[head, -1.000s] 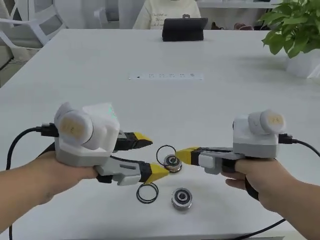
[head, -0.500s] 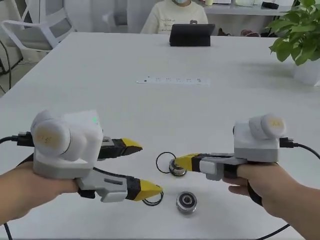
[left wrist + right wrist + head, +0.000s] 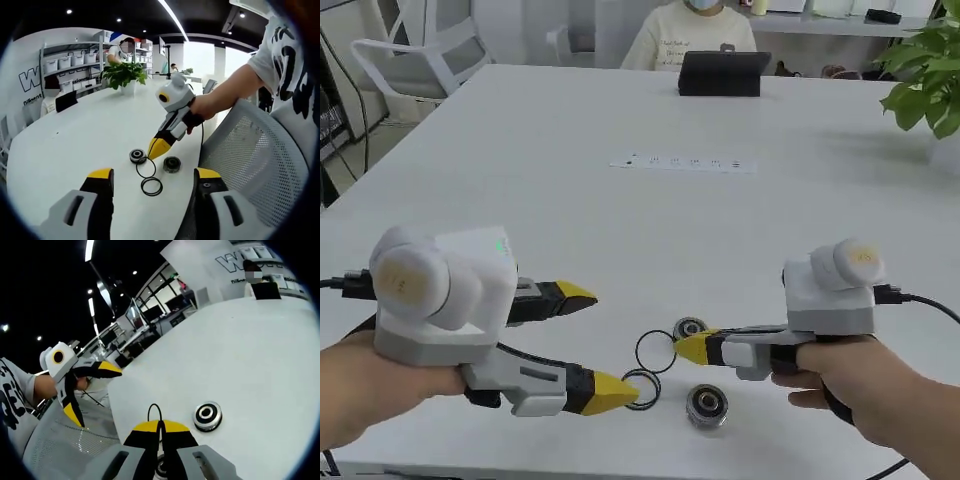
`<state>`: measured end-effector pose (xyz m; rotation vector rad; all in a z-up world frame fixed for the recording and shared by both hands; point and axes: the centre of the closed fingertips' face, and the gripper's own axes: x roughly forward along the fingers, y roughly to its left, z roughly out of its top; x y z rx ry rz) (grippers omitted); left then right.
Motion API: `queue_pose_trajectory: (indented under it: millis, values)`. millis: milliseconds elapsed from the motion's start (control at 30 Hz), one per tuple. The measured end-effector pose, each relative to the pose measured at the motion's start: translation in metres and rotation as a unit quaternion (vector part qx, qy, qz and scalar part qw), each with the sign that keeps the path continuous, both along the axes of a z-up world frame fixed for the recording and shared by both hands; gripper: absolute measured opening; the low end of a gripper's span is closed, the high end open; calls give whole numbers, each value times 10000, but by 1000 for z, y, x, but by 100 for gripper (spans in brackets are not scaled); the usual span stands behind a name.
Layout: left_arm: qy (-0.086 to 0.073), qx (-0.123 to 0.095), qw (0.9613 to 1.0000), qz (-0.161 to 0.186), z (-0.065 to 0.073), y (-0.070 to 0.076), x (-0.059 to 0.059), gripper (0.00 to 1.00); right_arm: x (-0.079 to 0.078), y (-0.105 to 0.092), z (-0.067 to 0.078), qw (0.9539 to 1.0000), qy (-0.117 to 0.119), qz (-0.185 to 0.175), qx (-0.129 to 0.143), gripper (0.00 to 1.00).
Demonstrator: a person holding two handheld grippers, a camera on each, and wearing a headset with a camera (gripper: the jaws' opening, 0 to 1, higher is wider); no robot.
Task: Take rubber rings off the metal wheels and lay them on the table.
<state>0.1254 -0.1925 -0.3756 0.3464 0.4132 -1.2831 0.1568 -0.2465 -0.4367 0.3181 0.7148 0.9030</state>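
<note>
My right gripper (image 3: 686, 347) is shut on a thin black rubber ring (image 3: 654, 351), which sticks out from its yellow tips (image 3: 159, 426). Just behind the tips a metal wheel (image 3: 690, 327) lies on the white table (image 3: 620, 220). A second wheel (image 3: 707, 403) sits nearer the front edge. Another rubber ring (image 3: 642, 384) lies flat on the table by the lower jaw of my left gripper (image 3: 595, 343), which is open and holds nothing. In the left gripper view, the held ring (image 3: 146, 168) hangs at the right gripper's tip (image 3: 156, 148), between both wheels (image 3: 138, 156) (image 3: 172, 164).
A white power strip (image 3: 682, 163) lies mid-table. A black tablet (image 3: 720, 74) stands at the far end before a seated person. A potted plant (image 3: 932, 80) is at the far right and a chair (image 3: 415, 60) at the far left. The table's front edge runs close below the grippers.
The left gripper has drawn back to the left, away from the wheel. The right gripper has pulled the ring clear of that wheel. The head camera has tilted.
</note>
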Motion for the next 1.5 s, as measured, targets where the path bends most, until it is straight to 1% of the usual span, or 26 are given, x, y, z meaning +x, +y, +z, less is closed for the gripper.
queue_pose_trajectory:
  millis: [133,300,433,533,767,833,933,1100,1367,1467,1500]
  values:
    - [2,-7,10000,34,1,3,0,64,-1,5,-4,9999,112,87,-12,0]
    - [27,-22,10000,82,2,7,1,65,-8,13,-11,9992,281,275,-43,0]
    - [31,-18,9999,103,2,9,0,65,-10,15,-16,9984,412,359,-124,0]
    - [39,-25,9999,124,2,11,0,65,-12,15,-21,9975,554,395,-169,0]
    - [57,9,9998,168,0,17,-1,65,-16,21,-25,9962,680,499,-226,0]
    - [57,24,9998,162,-1,17,-2,65,-16,20,-27,9959,688,510,-282,0]
    - [44,46,9999,147,-2,17,-3,65,-15,20,-28,9959,716,473,-276,0]
    - [58,19,9998,164,-1,18,-2,65,-16,20,-31,9953,760,505,-327,0]
    - [77,39,9998,160,-3,17,-2,65,-14,19,-31,9957,696,482,-386,0]
    - [78,37,9998,160,-3,17,-2,65,-15,19,-32,9954,699,509,-404,0]
    - [75,40,9998,160,-3,17,-2,65,-16,19,-33,9952,671,551,-448,0]
